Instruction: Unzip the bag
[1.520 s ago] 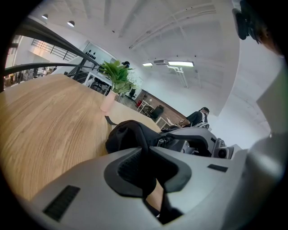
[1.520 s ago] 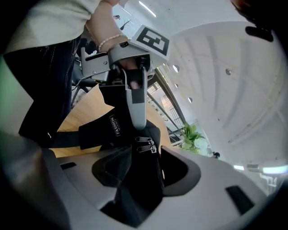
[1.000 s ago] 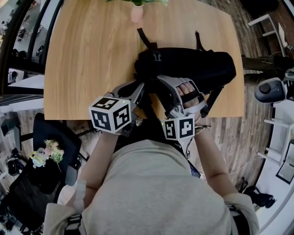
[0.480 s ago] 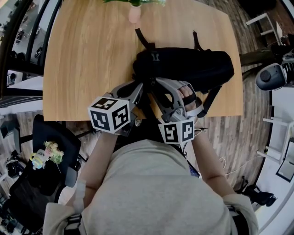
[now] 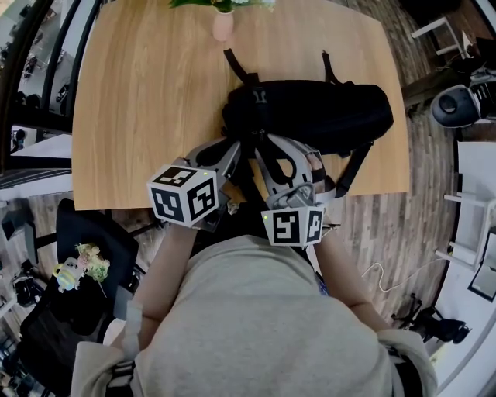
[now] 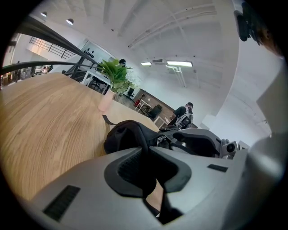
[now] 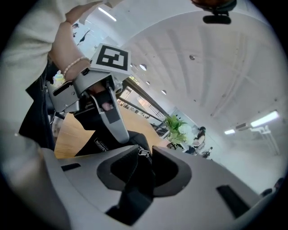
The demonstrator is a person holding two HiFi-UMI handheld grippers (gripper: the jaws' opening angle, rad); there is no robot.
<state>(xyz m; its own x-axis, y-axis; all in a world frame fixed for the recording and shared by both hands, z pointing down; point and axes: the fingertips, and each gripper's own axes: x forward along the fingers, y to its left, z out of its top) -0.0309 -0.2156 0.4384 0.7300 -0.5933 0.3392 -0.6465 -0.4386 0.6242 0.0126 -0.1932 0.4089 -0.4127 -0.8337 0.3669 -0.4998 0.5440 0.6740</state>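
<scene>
A black bag [image 5: 310,108] lies on the wooden table [image 5: 139,101] near its front edge, straps trailing to the far side. My left gripper [image 5: 239,151] is at the bag's near left end, shut on a fold of black fabric [image 6: 135,134]. My right gripper [image 5: 262,147] sits right beside it. Its jaws are closing around a black strip of the bag with the metal zipper pull [image 7: 143,152] between them, and I see no pad pressing on it. The left gripper [image 7: 105,108] shows in the right gripper view, just ahead of the jaws.
A pink pot with a green plant [image 5: 223,23] stands at the table's far edge. A dark chair [image 5: 77,256] holding a small bouquet is on the floor to my left. The floor to the right holds a round grey device [image 5: 457,105] and white furniture legs.
My right gripper has shifted slightly left, toward the left gripper, at the bag's near edge. The left gripper and the bag have stayed put.
</scene>
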